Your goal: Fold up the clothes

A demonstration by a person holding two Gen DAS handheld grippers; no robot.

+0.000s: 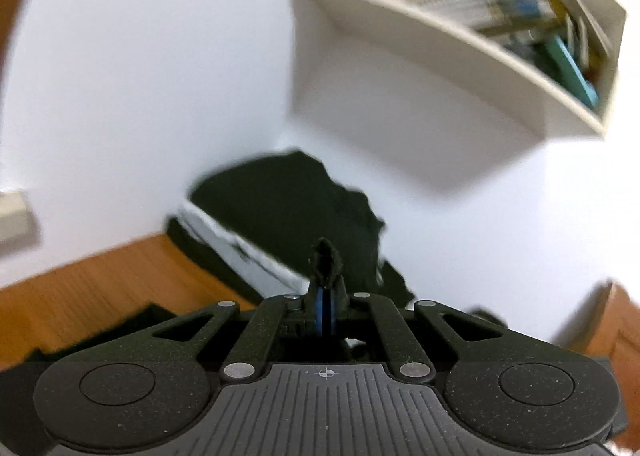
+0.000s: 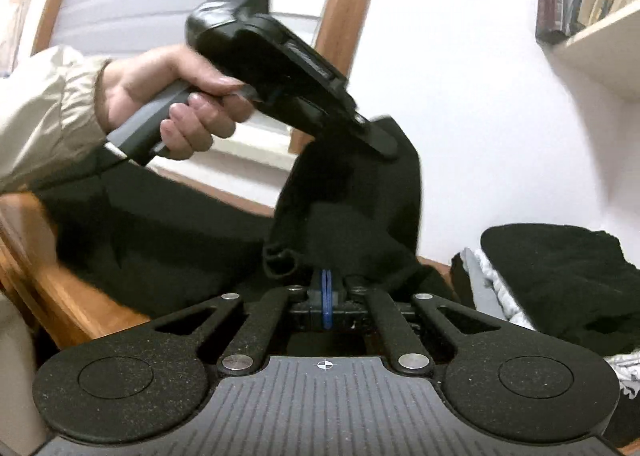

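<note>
Jaws of both grippers pinch the black garment (image 2: 352, 216), lifting it between them.

A black garment (image 2: 352, 224) hangs lifted off the wooden tabletop (image 2: 72, 296), pinched at two spots along its upper edge so that it drapes in dark folds, with a thin cord loop dangling at its left side; its lower part trails back onto the wood. Well to its right lies a pile of clothes (image 2: 560, 280): black fabric stacked over a white-and-grey piece (image 1: 240, 244), against the white wall.
</note>
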